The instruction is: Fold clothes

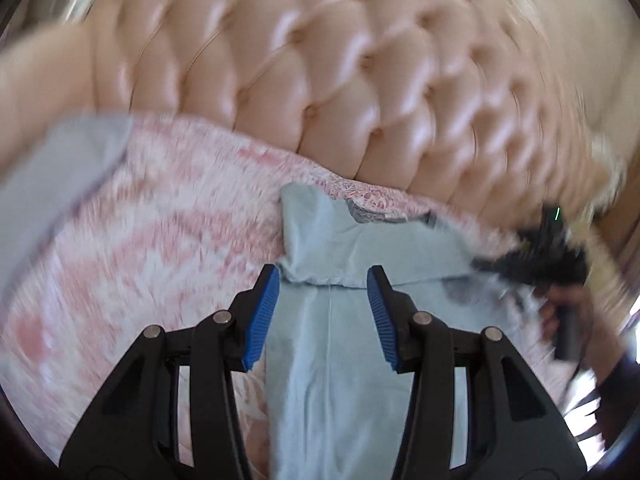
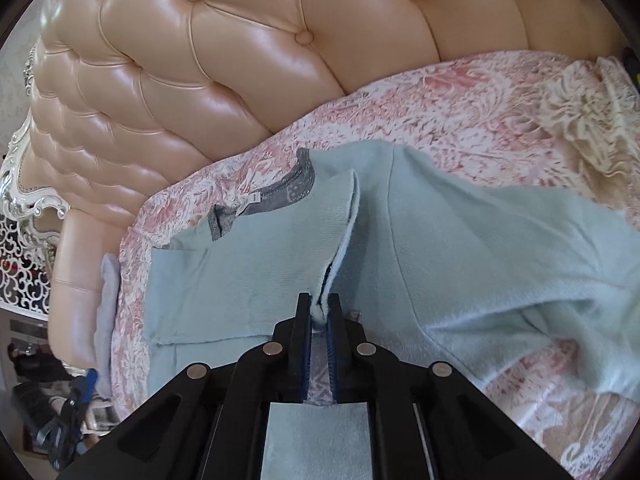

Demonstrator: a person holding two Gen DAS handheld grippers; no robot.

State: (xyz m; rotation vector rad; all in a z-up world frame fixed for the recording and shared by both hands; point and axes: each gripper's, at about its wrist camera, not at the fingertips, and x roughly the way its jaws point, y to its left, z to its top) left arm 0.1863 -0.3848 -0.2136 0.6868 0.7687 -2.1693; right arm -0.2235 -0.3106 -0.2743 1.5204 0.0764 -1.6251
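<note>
1. Lying spread on the pink-and-white patterned bedspread point(image 2: 460, 120): light blue garment point(image 2: 248, 264), grey-lined neckline point(image 2: 280, 192) toward the tufted headboard point(image 2: 200, 80), one sleeve point(image 2: 520, 240) stretched out to the right in the right wrist view.
2. Pinching a raised fold of the garment's blue fabric: right gripper point(image 2: 319, 312), jaws pressed together on the cloth, a small tuft bunched between the blue pads; fold ridge running from the pads up toward the neckline.
3. Hanging in front of the left wrist camera: a strip of the same garment point(image 1: 332, 360), passing between the fingers of the left gripper point(image 1: 322, 312).
4. Standing part-way spread: left gripper jaws, blue pads point(image 1: 262, 316) at either side of the strip; contact between pads and cloth not clear in the blurred left wrist view, possibly touching at the edges only.
5. Visible at the right edge of the left wrist view: the other gripper as a dark blurred shape point(image 1: 548, 256), held by a hand point(image 1: 560, 320), at the garment's far side.
6. Lying on the bedspread at upper right in the right wrist view: cream lace fabric point(image 2: 580, 120), apart from the garment.
7. Standing beside the headboard at the left edge: ornate white carved frame point(image 2: 24, 184).
</note>
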